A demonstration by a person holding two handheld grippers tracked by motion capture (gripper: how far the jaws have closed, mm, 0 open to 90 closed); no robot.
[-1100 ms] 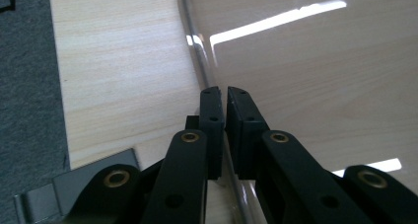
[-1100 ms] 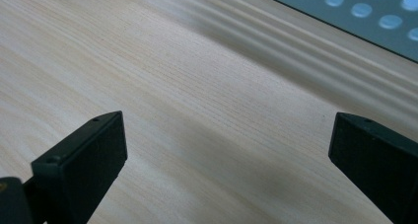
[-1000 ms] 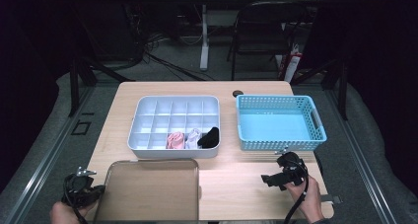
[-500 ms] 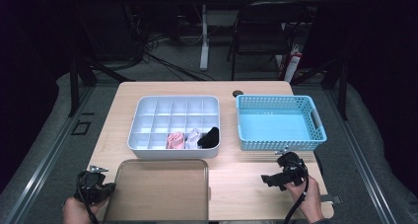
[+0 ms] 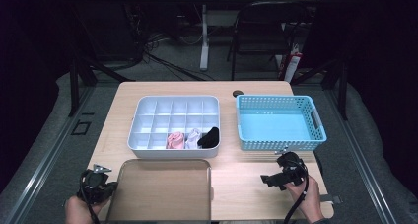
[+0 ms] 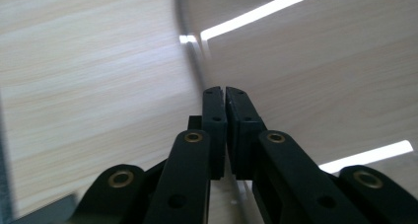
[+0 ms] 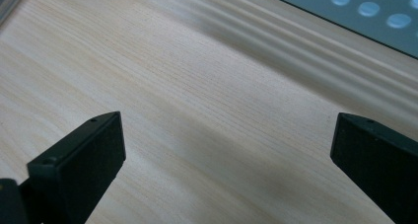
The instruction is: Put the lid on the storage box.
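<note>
Because pinched at its left rim, lid (image 5: 160, 189): lies flat and see-through at the bottom centre of the high view, square to the compartment box above it, probably so it can be lifted and set on that box.
Left gripper (image 5: 112, 187): bottom left of the high view, clenched on the lid's rim; in the left gripper view (image 6: 226, 93) pads nearly meet with the curved rim running in between, having just tightened a little more.
Left hand (image 5: 79, 209): wraps the gripper body at the very bottom edge, keeping the grasp low and level with the table (image 5: 246, 174).
Right gripper (image 5: 268, 179): lower right, jaws spread wide and empty, pointing left above bare wood in the right gripper view (image 7: 226, 135); seems parked clear of the lid, ready to steady its other side.
Compartment box (image 5: 134, 135): white, centre of the frame, just above the lid but apart from it, uncovered.
Rolled socks: pink (image 5: 174, 140), pale (image 5: 192, 137) and black (image 5: 209, 136), side by side in the box's nearest row, right half.
Blue basket (image 5: 276, 99): right of the box, empty, near yet apart.
</note>
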